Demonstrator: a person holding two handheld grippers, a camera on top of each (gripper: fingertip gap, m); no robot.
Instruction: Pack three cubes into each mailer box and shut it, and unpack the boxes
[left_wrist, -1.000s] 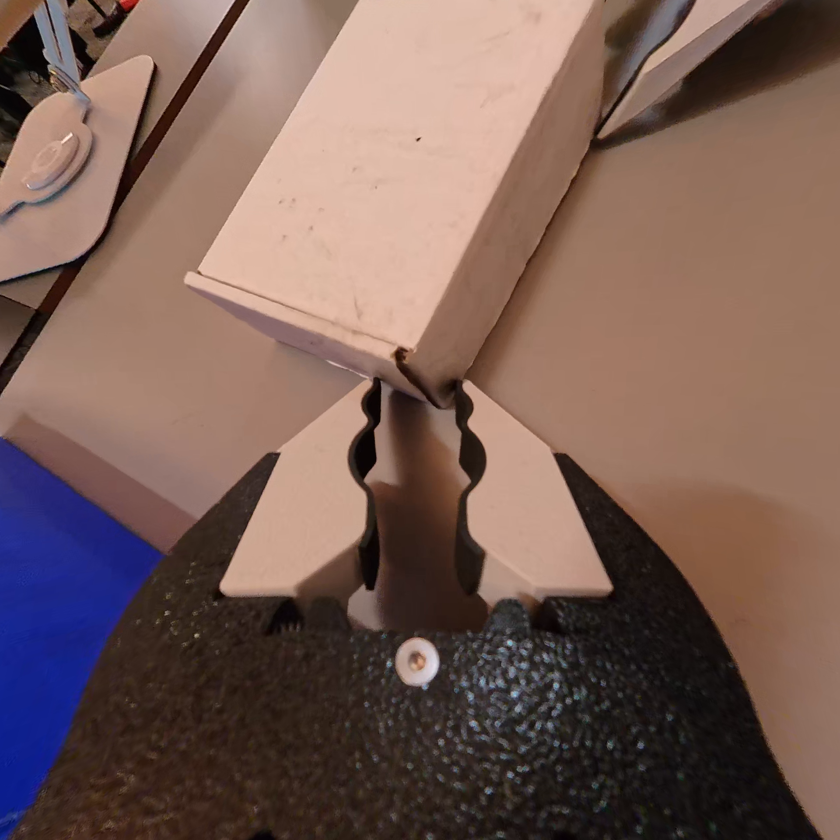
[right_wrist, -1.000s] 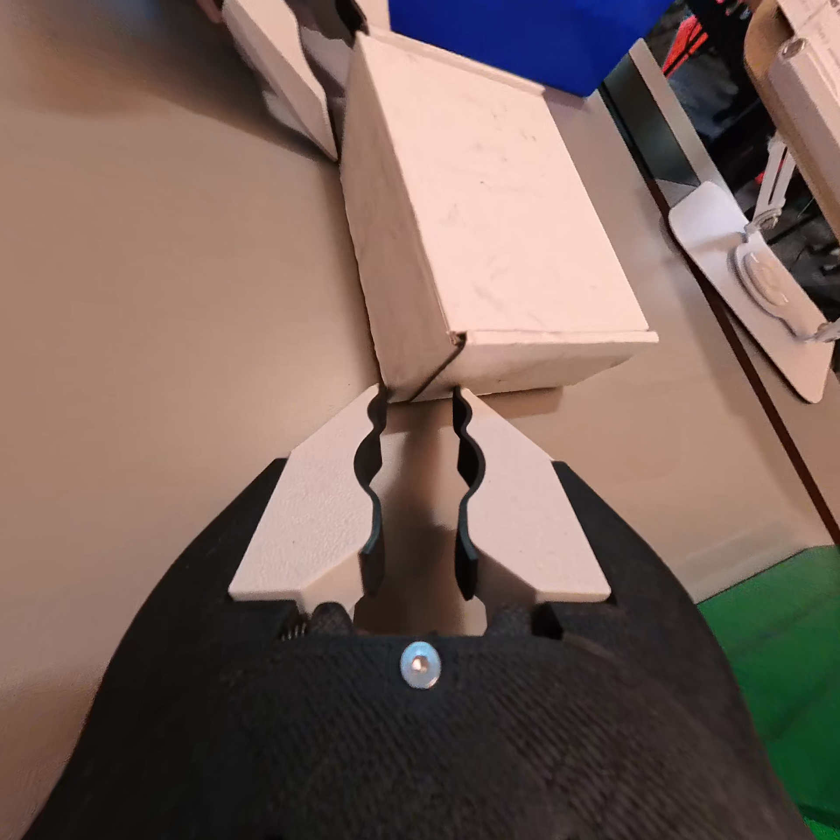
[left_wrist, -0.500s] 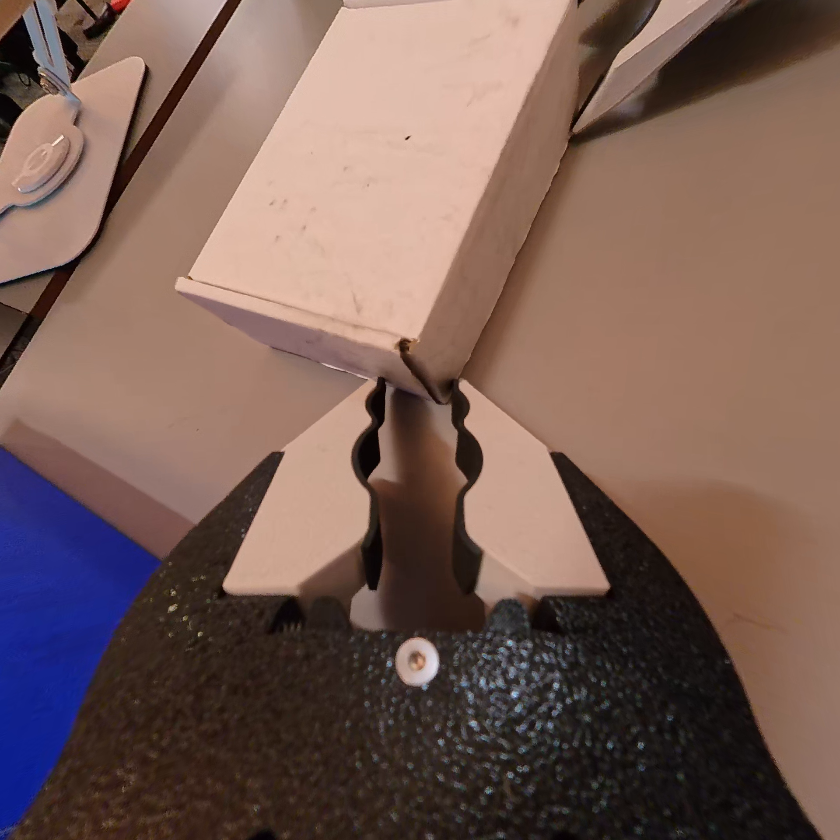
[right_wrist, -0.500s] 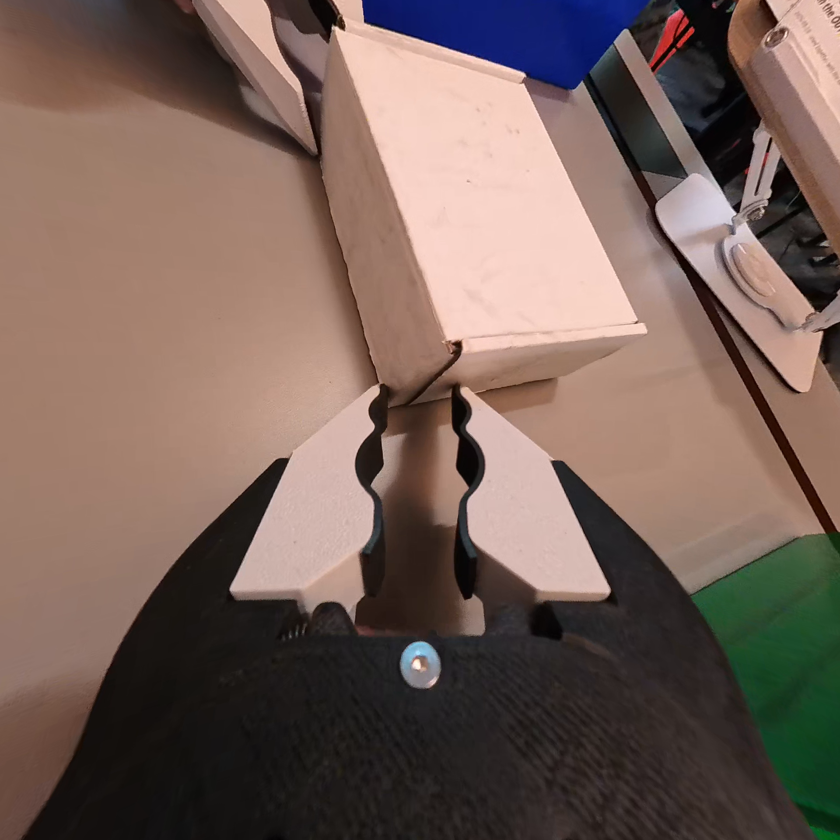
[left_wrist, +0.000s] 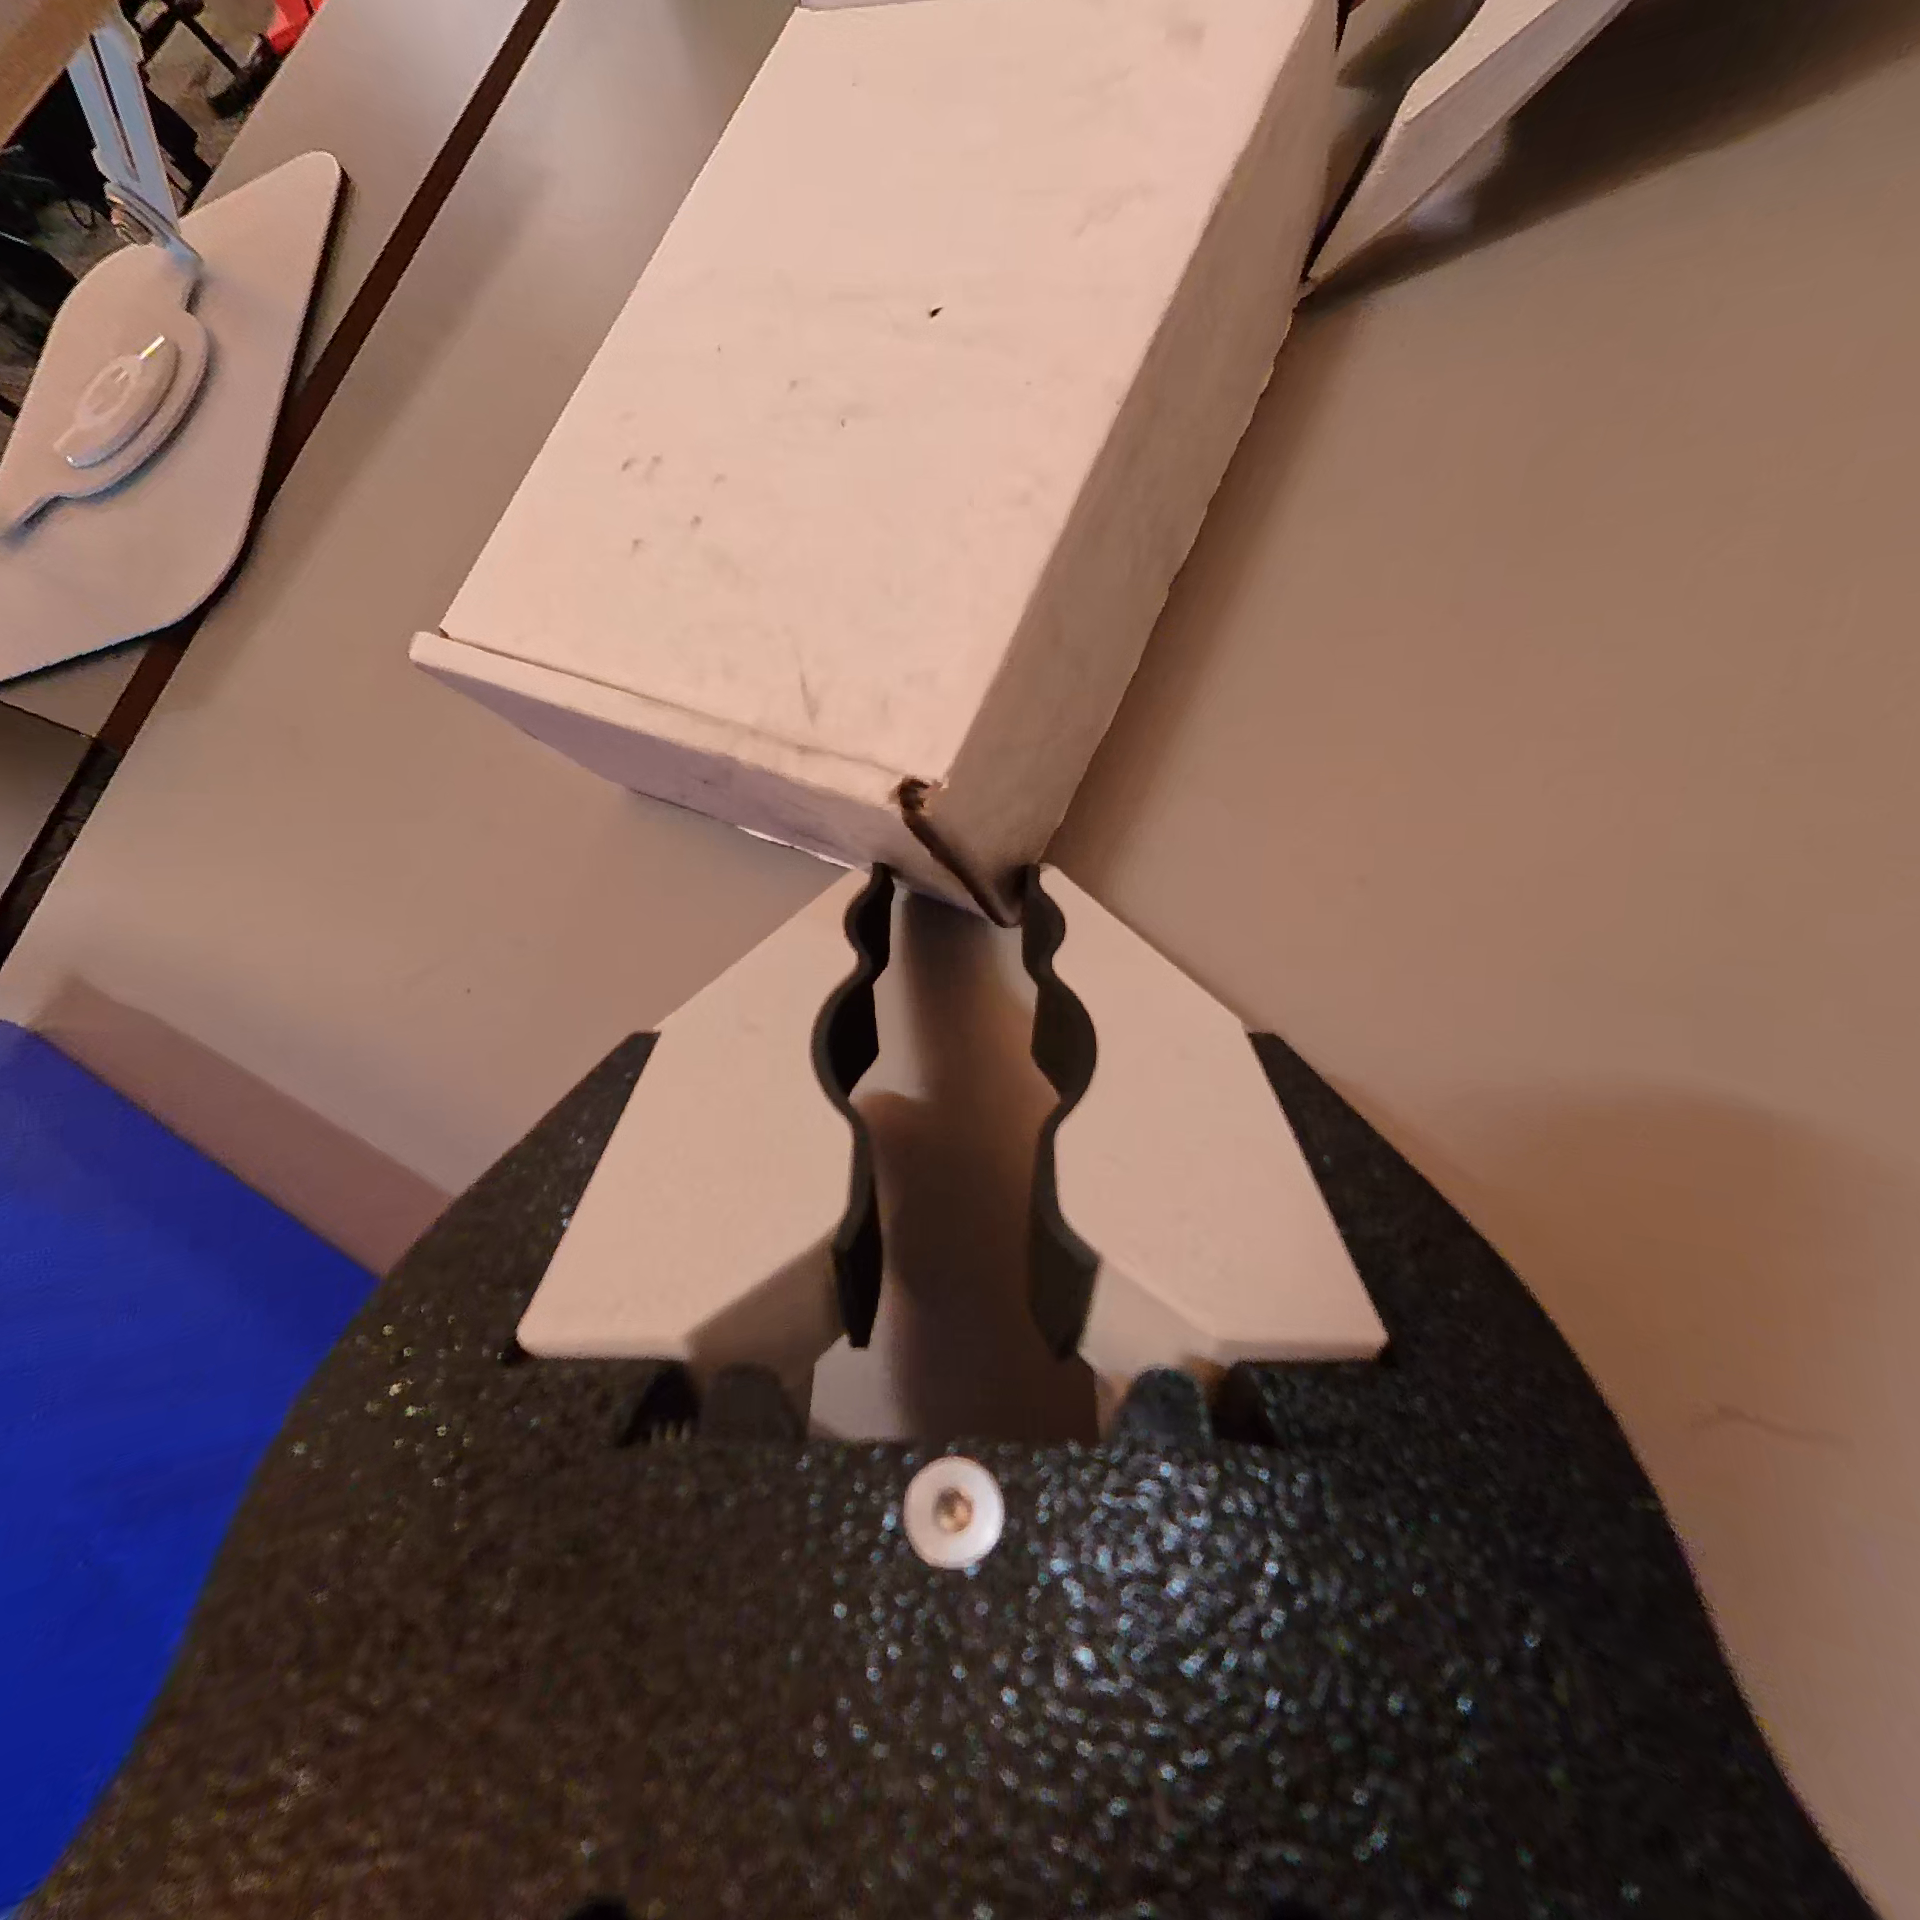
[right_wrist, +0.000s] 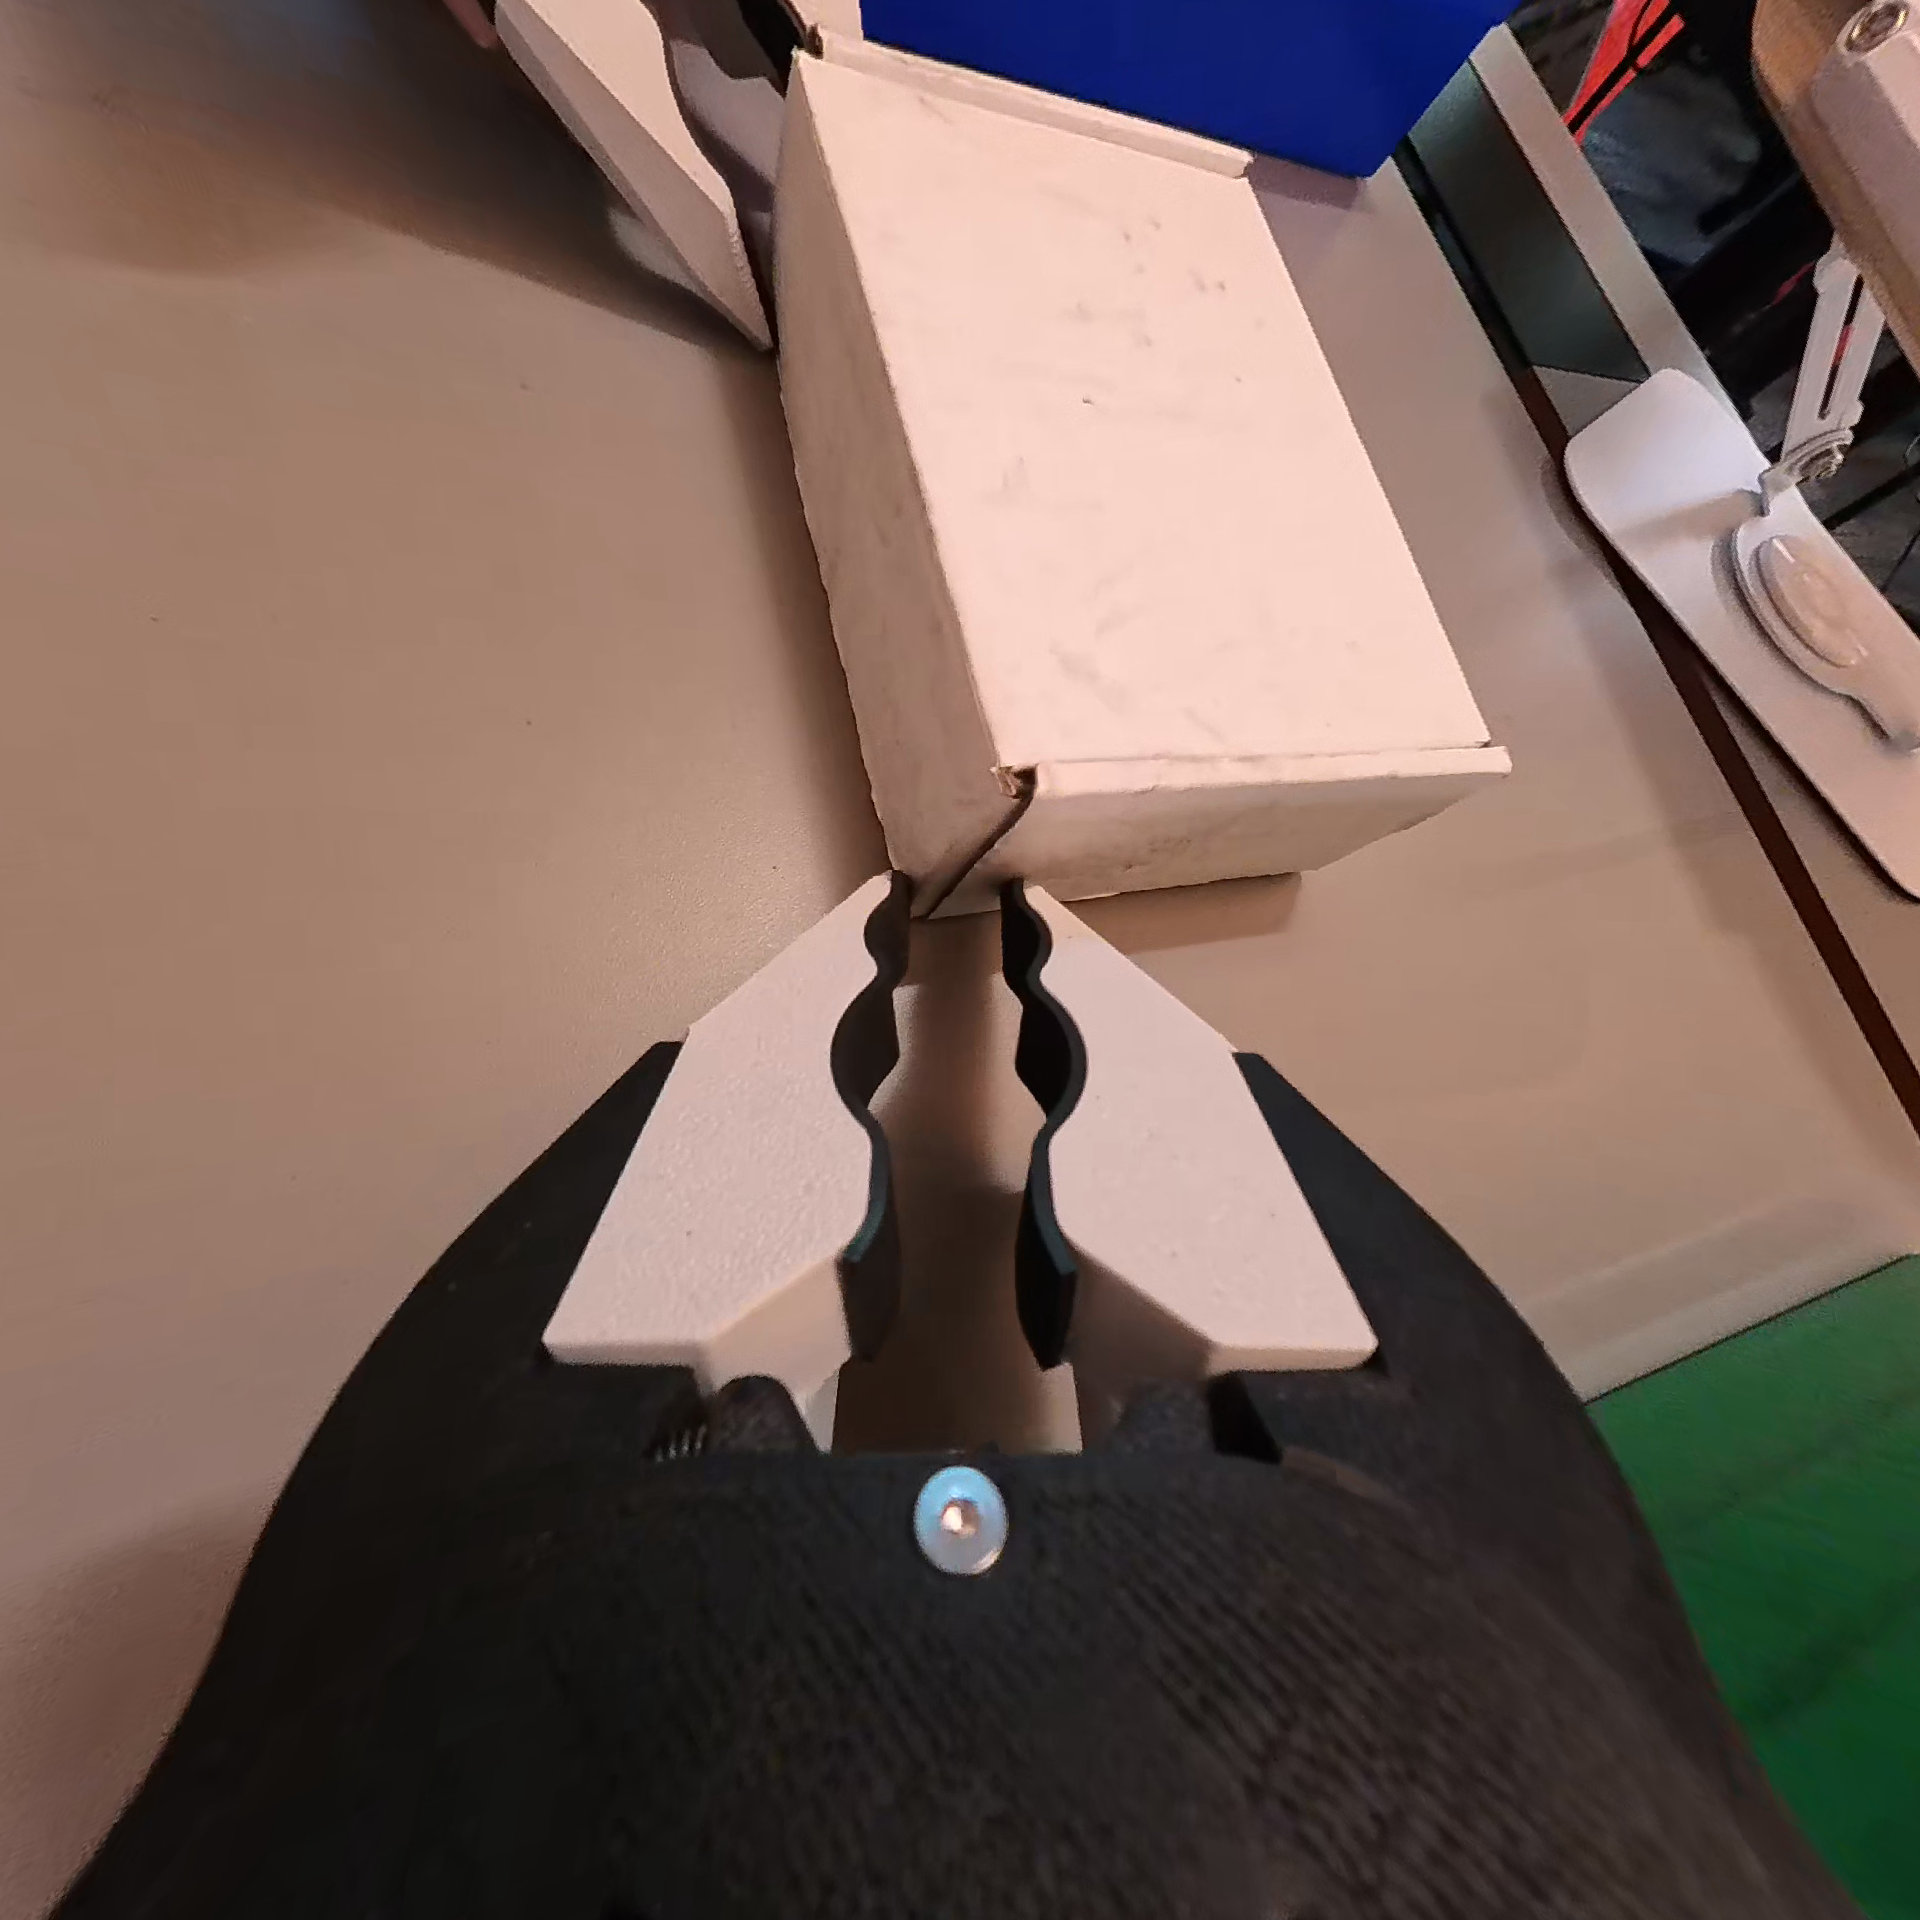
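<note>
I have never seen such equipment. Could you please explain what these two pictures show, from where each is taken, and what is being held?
A person holds one two-finger gripper in each hand, with a camera looking along its fingers. One picture is from the left gripper, the other from the right gripper. Both meet one closed white mailer box on a beige table, at opposite ends. Each gripper's partly open fingers straddle a box corner; a firm pinch is not visible. A blue bin and a white stand base sit nearby.
</note>
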